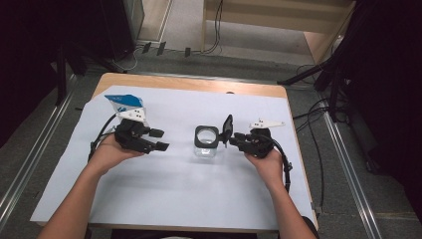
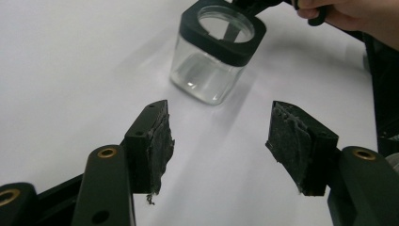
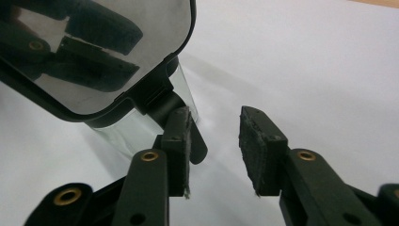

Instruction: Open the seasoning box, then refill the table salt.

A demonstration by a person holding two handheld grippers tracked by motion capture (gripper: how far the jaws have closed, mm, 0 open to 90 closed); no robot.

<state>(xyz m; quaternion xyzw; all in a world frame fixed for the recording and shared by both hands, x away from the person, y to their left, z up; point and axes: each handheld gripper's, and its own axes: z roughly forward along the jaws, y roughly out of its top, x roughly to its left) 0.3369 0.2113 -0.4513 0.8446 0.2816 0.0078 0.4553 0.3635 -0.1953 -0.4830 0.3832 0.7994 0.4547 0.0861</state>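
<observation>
Standing near the middle of the white paper sheet [image 1: 164, 194] that covers the wooden table [image 1: 189, 83]: one clear square glass jar with a black collar [image 1: 206, 142], upright, mouth open, nothing visible inside it. All places below are given from this jar.

Lid: a black-framed, smoky see-through square lid [image 1: 227, 128], hinged to the jar's collar on the side toward the right gripper, swung up and standing nearly upright beside the mouth. In the right gripper view its underside mirrors dark gripper parts.

Right gripper [image 1: 237, 140]: black, two-jawed, held in the person's right hand [image 1: 268, 162], lying just beside the jar on the hinge side, jaws pointing at it. Jaws released and parted; one pad stands against the black hinge tab below the lid, the other is apart from it, so nothing is clamped between them.

Left gripper [image 1: 160, 139]: black, two-jawed, held in the person's left hand [image 1: 107, 152], on the far side of the jar from the lid and well apart from it. Jaws parted with bare paper between the worn grey pads [image 2: 162, 141]; the jar shows ahead of them in the left gripper view, untouched.

Other item: a blue and white packet [image 1: 125, 103], beyond the left gripper, well away from the jar, toward the sheet's far left corner.
</observation>
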